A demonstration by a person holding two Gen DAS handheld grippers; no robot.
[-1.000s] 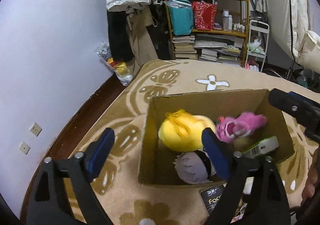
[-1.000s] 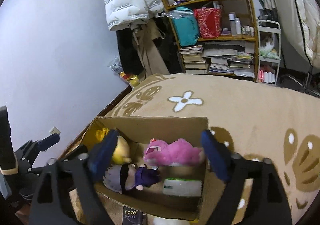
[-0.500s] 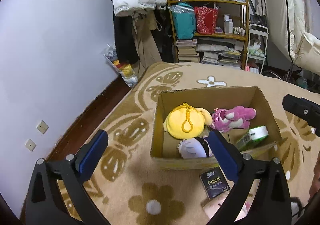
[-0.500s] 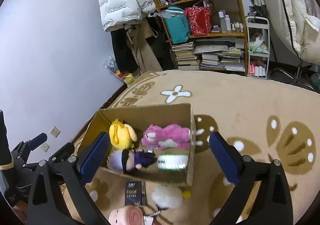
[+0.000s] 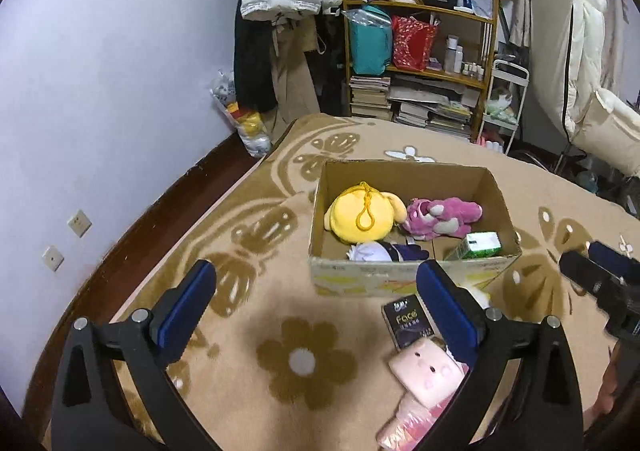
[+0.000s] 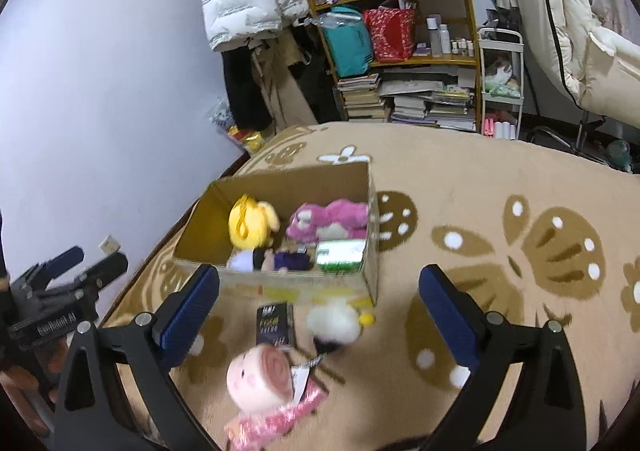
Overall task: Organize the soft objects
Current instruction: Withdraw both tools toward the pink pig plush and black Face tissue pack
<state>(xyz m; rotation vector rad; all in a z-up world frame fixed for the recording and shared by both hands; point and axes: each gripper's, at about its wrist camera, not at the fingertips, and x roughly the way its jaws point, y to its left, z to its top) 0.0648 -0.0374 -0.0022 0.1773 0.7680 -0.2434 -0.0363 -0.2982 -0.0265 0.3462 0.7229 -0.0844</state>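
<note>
The left gripper point(image 5: 316, 299) hangs released over the tan carpet with brown flower and butterfly patterns point(image 5: 248, 235), its blue-padded jaws spread wide with nothing between them, and the right gripper point(image 6: 318, 301) is likewise released and empty above the same carpet; both sets of jaws have just been opening, then levelled off. The open brown cardboard box point(image 5: 404, 175) sits on the carpet beyond the grippers, holding a round yellow plush toy with a cord loop point(image 5: 362, 215), a pink plush bear point(image 5: 440, 217), a small doll with pale hair and dark clothes point(image 5: 376, 251) and a green and white carton point(image 5: 480, 245). Near the box's near wall lie a black packet marked Face point(image 5: 406, 319), a white fluffy plush with a yellow bit point(image 6: 334, 319) and a pink pig-faced plush roll point(image 6: 260, 375) on a sparkly pink pouch point(image 6: 276, 417). Open carpet spreads to the right of the box and near left; the carpet's left edge meets dark floor along the lilac wall point(image 5: 100, 71), and a crowded wooden shelf point(image 5: 420, 51) stands far behind. Compared with a second ago, both views have pulled back from the box: it looks smaller and farther, and the loose items on the carpet have come into sight.
</note>
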